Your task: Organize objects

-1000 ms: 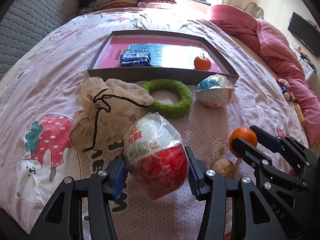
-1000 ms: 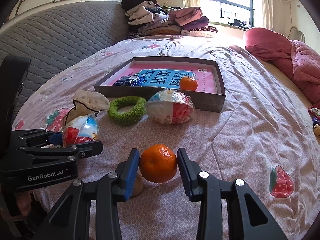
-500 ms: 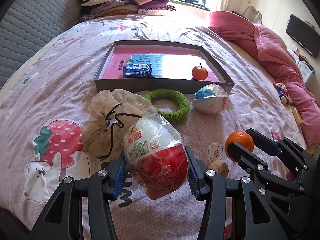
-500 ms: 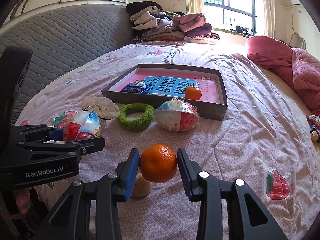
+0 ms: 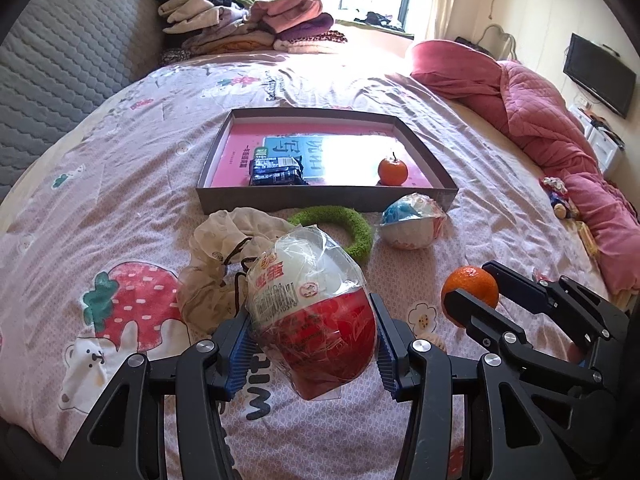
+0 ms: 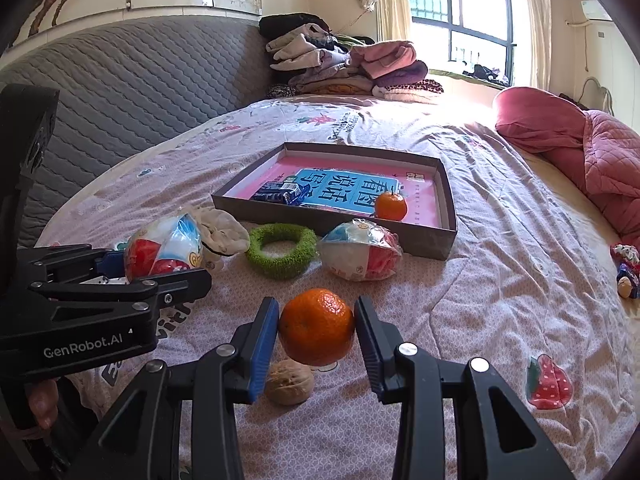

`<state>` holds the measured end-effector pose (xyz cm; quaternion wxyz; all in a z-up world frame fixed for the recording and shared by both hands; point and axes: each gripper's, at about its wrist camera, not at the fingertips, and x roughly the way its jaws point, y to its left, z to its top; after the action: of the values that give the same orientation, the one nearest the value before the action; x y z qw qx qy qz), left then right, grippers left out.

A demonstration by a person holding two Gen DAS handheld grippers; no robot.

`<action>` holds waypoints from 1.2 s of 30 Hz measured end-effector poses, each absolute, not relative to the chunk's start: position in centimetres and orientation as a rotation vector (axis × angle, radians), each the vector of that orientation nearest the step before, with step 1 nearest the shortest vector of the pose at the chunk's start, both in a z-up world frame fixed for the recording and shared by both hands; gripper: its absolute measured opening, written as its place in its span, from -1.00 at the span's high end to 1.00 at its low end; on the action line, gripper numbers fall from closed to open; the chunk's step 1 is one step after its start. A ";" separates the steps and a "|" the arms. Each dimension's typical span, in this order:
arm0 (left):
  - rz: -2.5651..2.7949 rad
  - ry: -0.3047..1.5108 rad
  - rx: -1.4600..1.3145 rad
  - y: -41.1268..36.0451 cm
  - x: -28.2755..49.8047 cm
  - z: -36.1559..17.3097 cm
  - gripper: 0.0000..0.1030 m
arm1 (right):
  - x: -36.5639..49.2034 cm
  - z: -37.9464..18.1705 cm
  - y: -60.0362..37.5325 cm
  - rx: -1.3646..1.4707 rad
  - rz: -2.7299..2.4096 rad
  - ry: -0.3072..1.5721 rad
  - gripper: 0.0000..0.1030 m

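On the bed [image 5: 132, 168], near its front edge, left gripper [image 5: 314, 344] raised off the sheet, jaws pinching a wrapped red-and-white toy egg [image 5: 312, 316] by its red lower half, white end tilted up and away. Just behind the egg, toward the bed's left side, a crumpled beige cloth pouch [image 5: 224, 256] with a black cord, lying on the sheet. Behind that, toward the middle of the bed, a grey shallow box [image 5: 324, 196] with a pink and blue book cover on its floor; inside, a dark blue snack packet [image 5: 276, 170] near the front wall and a small tangerine [image 5: 393, 170] near the front right corner. Against the box's front wall, a green fuzzy ring [image 5: 344, 228] flat on the sheet, and just right of it a second wrapped egg [image 5: 412, 222] in blue, white and pink, lying on its side. Further right and nearer the front edge, right gripper [image 6: 316, 330] lifted clear of the sheet, jaws clamped on an orange [image 6: 317, 325] from both sides. Directly below the orange, a walnut [image 6: 289, 386] resting on the sheet, beside the left pad, whether touching it unclear. Along the bed's right edge, a bunched red quilt [image 5: 560, 140]; at the far edge, a pile of folded clothes [image 5: 248, 28].
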<state>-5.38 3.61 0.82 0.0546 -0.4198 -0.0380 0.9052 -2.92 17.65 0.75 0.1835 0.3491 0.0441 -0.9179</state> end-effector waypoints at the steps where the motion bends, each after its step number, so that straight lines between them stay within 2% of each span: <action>1: 2.751 -0.123 -1.263 3.5 -5.4 0.9 -0.03 | -2.9 0.9 17.6 0.980 -2.589 0.126 0.23; 36: 2.811 -0.127 -1.200 3.0 -7.6 2.0 -0.03 | -6.0 3.7 16.1 0.885 -2.594 0.156 0.23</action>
<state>-7.65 3.02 2.04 0.0411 -0.3919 -0.0414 0.9182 -6.02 16.14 3.71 0.1970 0.3162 0.0556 -0.9263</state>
